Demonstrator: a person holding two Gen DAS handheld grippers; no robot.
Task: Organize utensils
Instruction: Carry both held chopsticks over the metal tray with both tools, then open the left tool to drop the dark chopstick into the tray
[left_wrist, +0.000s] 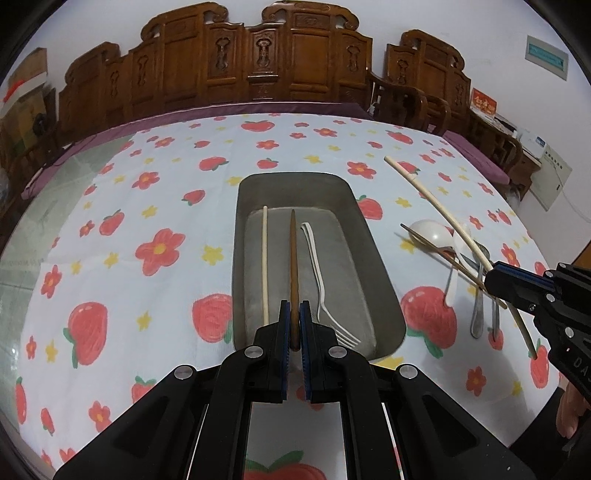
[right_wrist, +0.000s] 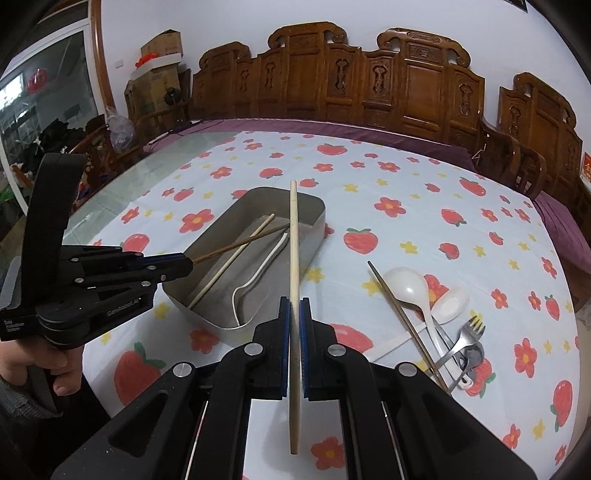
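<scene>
Left wrist view: the left gripper (left_wrist: 294, 314) has its blue ribbed pads pinched tight on a slim, dark brown wooden chopstick (left_wrist: 293, 254), which slants down over the middle of the metal tray (left_wrist: 373, 236). The tray is a dull grey, rounded-corner rectangle with raised walls, and it serves as the landmark here. Inside it, along its left side, lies a pale round chopstick (left_wrist: 265, 258); toward its right side lies a white plastic fork (left_wrist: 320, 288) with a curved handle.

To the tray's right, the right gripper (right_wrist: 294, 314) clamps a second pale chopstick (right_wrist: 294, 258), its tip reaching over the tray's far right corner. Further right of the tray sits a tangled pile on the tablecloth (right_wrist: 406, 192): a glossy white ladle-shaped spoon (right_wrist: 406, 286), a flatter white spoon (right_wrist: 452, 301), a steel fork (right_wrist: 467, 332) and another thin brown chopstick (right_wrist: 402, 321) crossing them.

The cloth is white, printed with red strawberries and flowers. Beyond the tray stand carved wooden chair backs (right_wrist: 406, 85).
</scene>
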